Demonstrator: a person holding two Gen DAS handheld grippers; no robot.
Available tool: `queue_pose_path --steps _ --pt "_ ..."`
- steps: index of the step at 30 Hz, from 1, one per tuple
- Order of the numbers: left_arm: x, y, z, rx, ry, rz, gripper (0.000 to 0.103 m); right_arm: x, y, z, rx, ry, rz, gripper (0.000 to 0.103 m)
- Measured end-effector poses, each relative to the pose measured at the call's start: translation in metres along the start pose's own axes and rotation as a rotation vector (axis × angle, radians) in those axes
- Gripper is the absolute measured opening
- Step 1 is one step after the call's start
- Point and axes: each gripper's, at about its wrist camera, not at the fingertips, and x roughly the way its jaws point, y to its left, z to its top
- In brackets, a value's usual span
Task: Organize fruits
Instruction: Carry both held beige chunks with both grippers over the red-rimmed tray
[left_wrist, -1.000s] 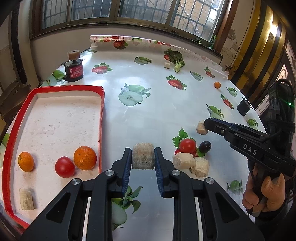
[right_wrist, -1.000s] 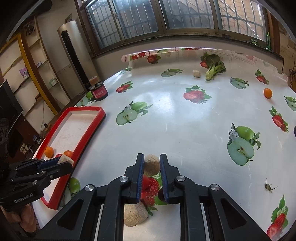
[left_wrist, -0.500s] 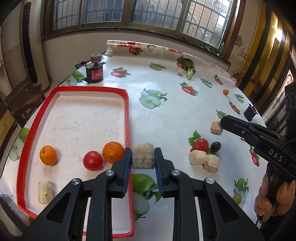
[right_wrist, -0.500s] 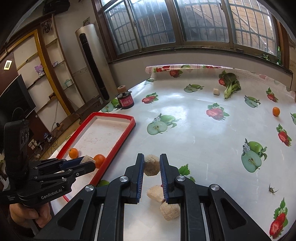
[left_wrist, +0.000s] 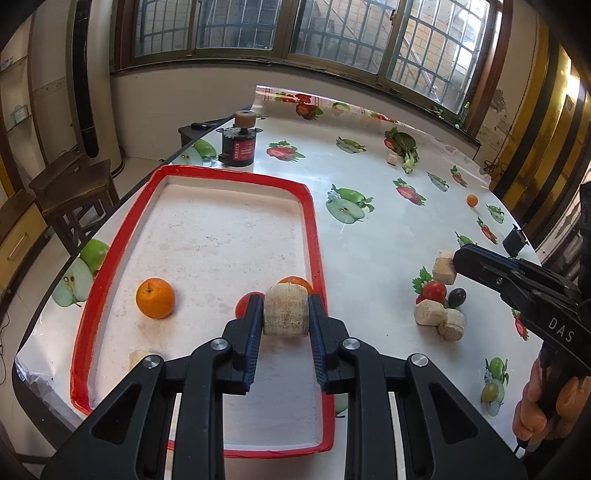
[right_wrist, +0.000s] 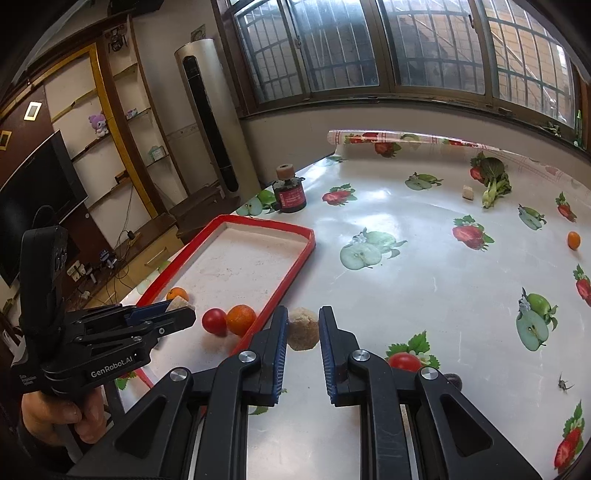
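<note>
Fingers of the left gripper are clenched on a pale, fibrous cylinder-shaped chunk, held above the near right part of the red-rimmed tray. Fingers of the right gripper grasp a second pale chunk, rounder in outline, above the surface just outside the tray's right rim. Each gripper is carried by one hand: the left hand shows at the lower left of the right wrist view, the right hand at the lower right of the left wrist view. Inside the tray lie four things: one more pale piece nearest the camera, one red tomato, and two oranges, one touching the tomato and one apart to the left. On the fruit-printed cloth to the right sits a small cluster: two pale chunks lying side by side, one red tomato and one dark plum just behind them. Farther back, one small orange lies alone, well apart from the cluster. Near the far edge are one leafy green vegetable with one small pale cube beside it, and, behind the tray's far rim, one dark cylindrical jar with a red label.
</note>
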Motion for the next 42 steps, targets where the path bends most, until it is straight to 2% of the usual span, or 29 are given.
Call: queue_pose_path --steps 21,36,42 --pt "-0.004 0.061 -0.007 -0.087 -0.001 0.065 0.022 0.034 0.057 0.009 -0.072 0.047 0.079 0.017" --pt "0.005 0.083 -0.009 -0.126 0.02 0.083 0.022 0.062 0.066 0.011 -0.074 0.086 0.101 0.017" --pt "0.014 0.081 0.003 -0.113 0.021 0.087 0.022 0.084 0.067 0.014 -0.076 0.11 0.102 0.017"
